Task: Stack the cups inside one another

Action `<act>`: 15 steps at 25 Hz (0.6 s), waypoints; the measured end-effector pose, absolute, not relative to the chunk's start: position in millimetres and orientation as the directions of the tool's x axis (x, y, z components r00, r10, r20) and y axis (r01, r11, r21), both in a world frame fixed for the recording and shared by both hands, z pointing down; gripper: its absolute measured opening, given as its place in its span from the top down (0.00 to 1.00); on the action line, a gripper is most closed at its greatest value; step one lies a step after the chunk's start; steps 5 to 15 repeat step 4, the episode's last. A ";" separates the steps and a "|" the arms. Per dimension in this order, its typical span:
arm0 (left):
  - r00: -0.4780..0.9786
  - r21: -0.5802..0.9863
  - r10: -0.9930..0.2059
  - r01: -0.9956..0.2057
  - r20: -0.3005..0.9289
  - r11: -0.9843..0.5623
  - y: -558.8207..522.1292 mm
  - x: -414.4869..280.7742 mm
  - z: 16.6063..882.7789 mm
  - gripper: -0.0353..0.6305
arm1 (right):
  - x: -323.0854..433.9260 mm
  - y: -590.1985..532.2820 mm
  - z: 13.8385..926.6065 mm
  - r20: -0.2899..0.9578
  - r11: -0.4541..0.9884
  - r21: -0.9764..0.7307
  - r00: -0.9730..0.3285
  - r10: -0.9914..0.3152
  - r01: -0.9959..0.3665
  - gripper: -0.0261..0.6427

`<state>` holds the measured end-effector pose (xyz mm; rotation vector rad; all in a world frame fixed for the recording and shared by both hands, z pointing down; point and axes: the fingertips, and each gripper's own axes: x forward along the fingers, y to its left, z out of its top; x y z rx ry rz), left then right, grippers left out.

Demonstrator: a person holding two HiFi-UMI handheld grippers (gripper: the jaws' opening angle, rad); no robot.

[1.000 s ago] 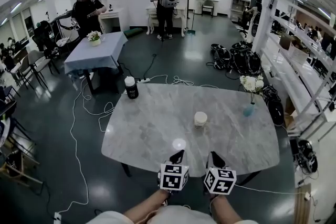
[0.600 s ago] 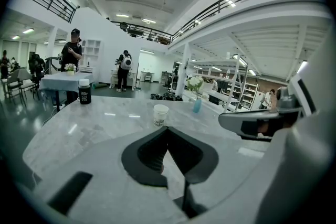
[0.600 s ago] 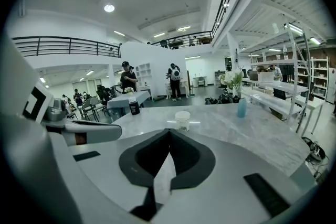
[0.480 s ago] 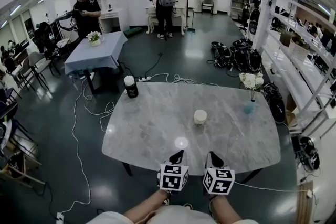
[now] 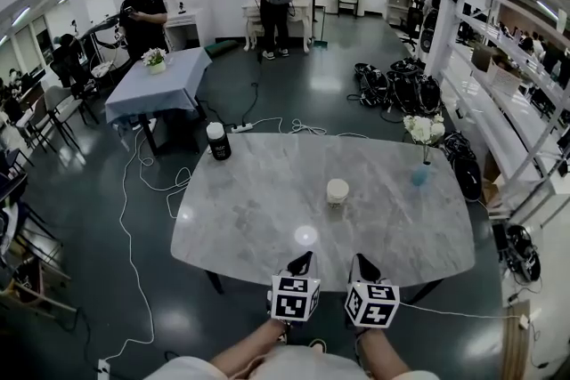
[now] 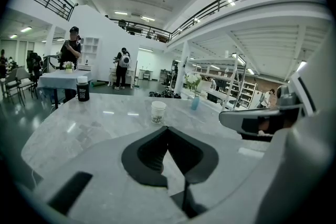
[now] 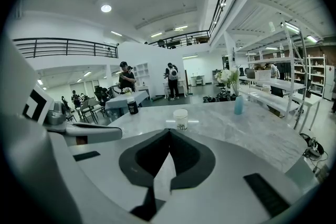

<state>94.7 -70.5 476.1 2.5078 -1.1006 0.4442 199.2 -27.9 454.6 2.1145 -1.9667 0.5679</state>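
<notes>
– While both grippers are hovering over the near edge of the surface [image 5: 240, 218], where is the cup standing?
– The cup [image 5: 337, 191] is standing upright near the middle, well apart from both. Only one white column is showing; whether more cups are nesting inside, I cannot tell.
– Fingers?
– The left gripper [image 5: 301, 263] is holding its fingers [image 6: 152, 152] together on nothing. The right gripper [image 5: 365, 268] is doing the same.
– Step in hand?
– Judging only: this is fitting either a finished stack or a lone cup waiting for others. No second cup is showing, so I am prescribing no move.
– Materials?
– The cup is looking thin-walled, matte and slightly tapered, with print low on its side; probably light and crushable. The surface is looking like polished grey marble with rounded corners, throwing back lamp glare.
</notes>
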 end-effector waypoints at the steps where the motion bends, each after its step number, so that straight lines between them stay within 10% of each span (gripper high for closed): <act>1: 0.647 0.202 -0.635 -0.750 0.423 -0.630 -69.7 94.1 477.3 0.95 | 198.7 -27.1 455.5 0.407 -0.097 -0.114 0.043 -0.912 -0.989 0.95; 15: 0.648 0.203 -0.631 -0.748 0.426 -0.632 -67.8 93.5 480.8 0.95 | 198.3 -24.8 459.3 0.408 -0.101 -0.116 0.045 -0.912 -0.988 0.95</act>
